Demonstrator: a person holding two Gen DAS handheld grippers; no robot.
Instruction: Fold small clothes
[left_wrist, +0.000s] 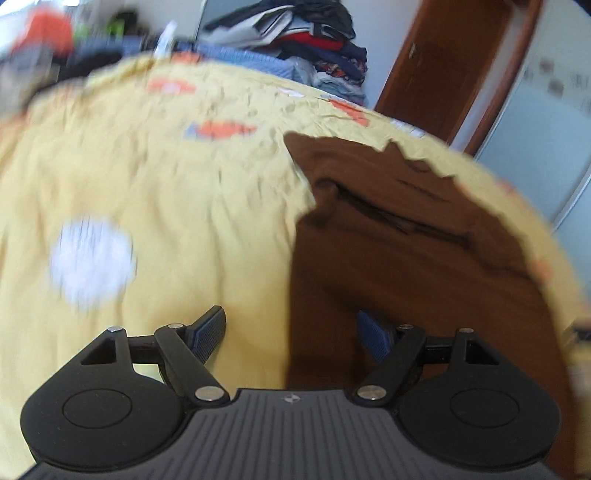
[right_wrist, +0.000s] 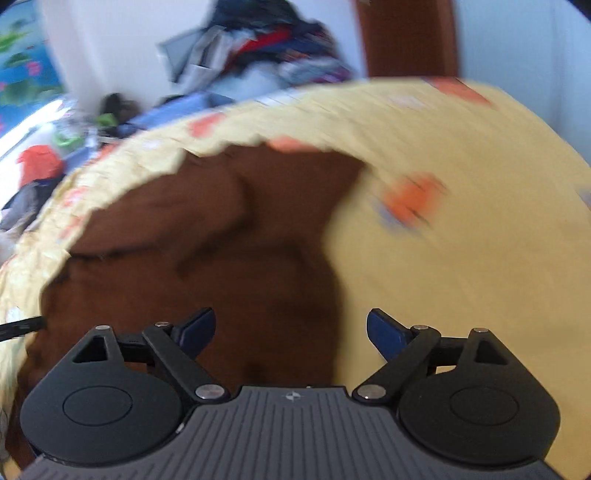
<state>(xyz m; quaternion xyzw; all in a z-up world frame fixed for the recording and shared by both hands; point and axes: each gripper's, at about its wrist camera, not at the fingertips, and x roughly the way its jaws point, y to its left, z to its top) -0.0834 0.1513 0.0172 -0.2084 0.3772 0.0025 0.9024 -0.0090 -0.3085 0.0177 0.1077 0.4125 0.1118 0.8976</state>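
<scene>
A brown garment (left_wrist: 399, 258) lies spread on a yellow patterned bedsheet (left_wrist: 166, 184), with a pocket slit showing. In the left wrist view my left gripper (left_wrist: 291, 332) is open and empty, straddling the garment's left edge. In the right wrist view the same brown garment (right_wrist: 207, 251) fills the middle and left. My right gripper (right_wrist: 291, 330) is open and empty over the garment's right edge, with the yellow sheet (right_wrist: 461, 258) to the right. Both views are blurred by motion.
A pile of mixed clothes (left_wrist: 306, 40) is heaped beyond the far edge of the bed, also in the right wrist view (right_wrist: 266, 48). A brown wooden door (left_wrist: 447, 70) stands at the back right. An orange item (right_wrist: 38, 162) lies at the left.
</scene>
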